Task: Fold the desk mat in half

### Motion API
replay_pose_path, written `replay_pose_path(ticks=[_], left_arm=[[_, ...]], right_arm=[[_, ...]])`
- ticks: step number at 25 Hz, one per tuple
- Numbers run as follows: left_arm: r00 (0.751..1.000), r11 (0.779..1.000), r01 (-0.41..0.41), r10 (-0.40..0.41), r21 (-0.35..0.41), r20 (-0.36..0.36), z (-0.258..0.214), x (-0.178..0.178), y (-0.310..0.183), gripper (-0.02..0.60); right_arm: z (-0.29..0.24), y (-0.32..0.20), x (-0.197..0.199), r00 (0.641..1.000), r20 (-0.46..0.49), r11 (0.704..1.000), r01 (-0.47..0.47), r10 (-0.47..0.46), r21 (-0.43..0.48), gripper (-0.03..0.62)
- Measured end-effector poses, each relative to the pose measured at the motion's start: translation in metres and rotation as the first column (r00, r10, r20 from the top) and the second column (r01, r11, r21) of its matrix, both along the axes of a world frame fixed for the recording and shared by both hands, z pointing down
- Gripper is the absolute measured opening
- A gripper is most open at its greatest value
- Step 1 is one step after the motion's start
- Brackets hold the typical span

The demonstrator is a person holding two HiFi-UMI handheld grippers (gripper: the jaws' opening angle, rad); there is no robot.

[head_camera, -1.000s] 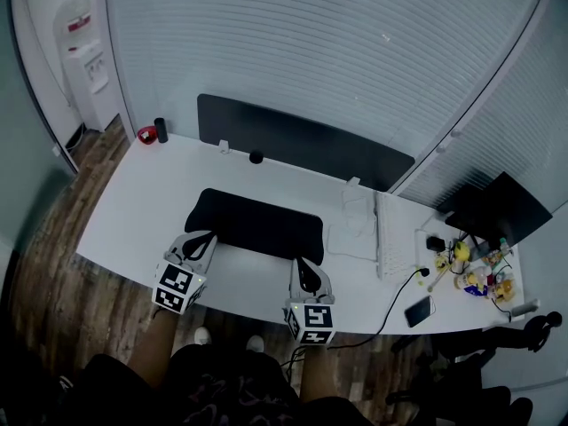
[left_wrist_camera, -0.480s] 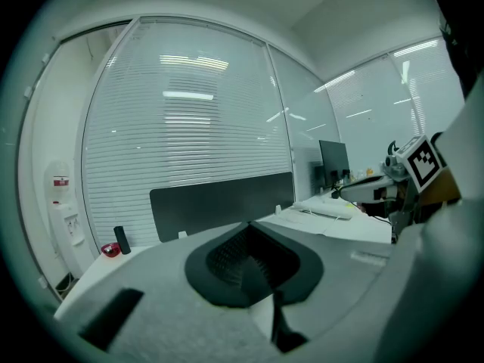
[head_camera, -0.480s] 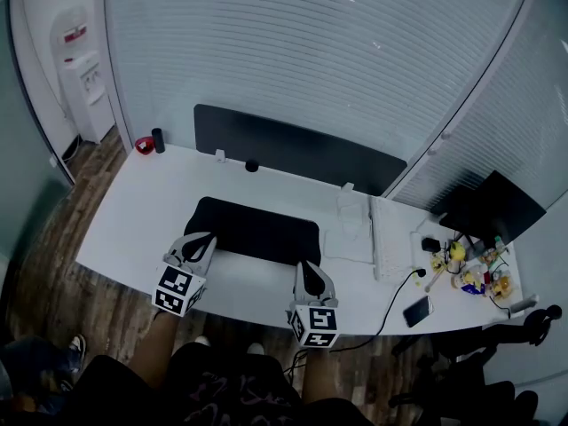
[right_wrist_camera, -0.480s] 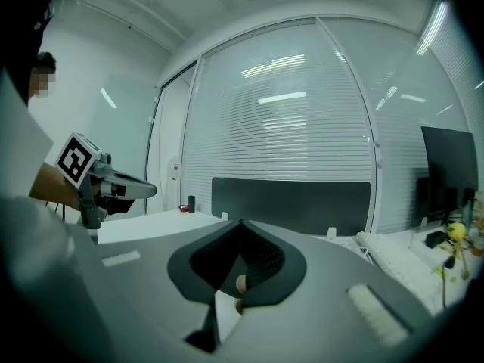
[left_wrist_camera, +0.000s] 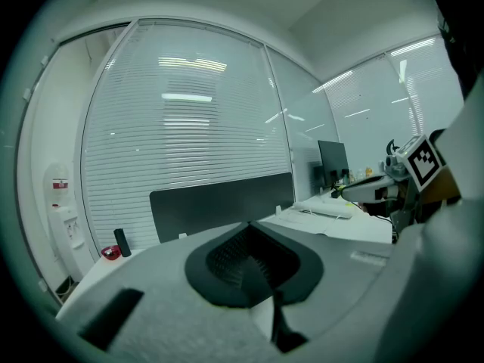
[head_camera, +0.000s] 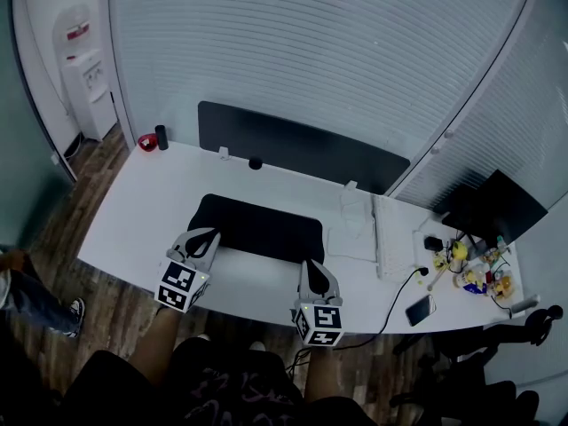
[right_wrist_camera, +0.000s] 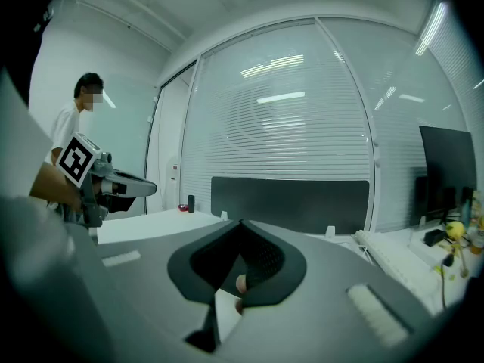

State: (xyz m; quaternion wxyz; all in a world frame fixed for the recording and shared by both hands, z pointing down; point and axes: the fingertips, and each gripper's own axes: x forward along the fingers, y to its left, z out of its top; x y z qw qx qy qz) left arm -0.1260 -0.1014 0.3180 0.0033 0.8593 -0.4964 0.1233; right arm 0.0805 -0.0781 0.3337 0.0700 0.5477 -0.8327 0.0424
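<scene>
Left claw (head_camera: 205, 238): clenched, jaws meeting with nothing between them, tips at the near left corner of the desk mat (head_camera: 262, 226). Right claw (head_camera: 311, 267): likewise clenched and empty, just short of the mat's near right corner. The black mat lies flat and unfolded, toward the near edge of the white tabletop (head_camera: 142, 209).

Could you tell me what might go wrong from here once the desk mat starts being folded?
1. The left gripper and right gripper sit at the desk mat's near edge with jaws together, and no mat shows between them. A lift might slip or catch only one corner, skewing the fold.
2. Papers and a keyboard lie just beyond the mat's right end, where a swinging edge could nudge them.
</scene>
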Motion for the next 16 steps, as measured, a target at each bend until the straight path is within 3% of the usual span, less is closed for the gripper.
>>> replay_pose_path(ticks=[6, 16], left_arm=[[0.999, 1.0, -0.003, 0.003, 0.019, 0.035, 0.004, -0.005, -0.002, 0.0], [1.0, 1.0, 0.007, -0.008, 0.023, 0.014, 0.002, -0.013, -0.009, 0.0]], right_arm=[[-0.001, -0.002, -0.004, 1.0, -0.005, 1.0, 0.006, -0.006, 0.002, 0.009], [0.003, -0.014, -0.014, 1.0, -0.01, 1.0, 0.028, -0.028, 0.004, 0.009]])
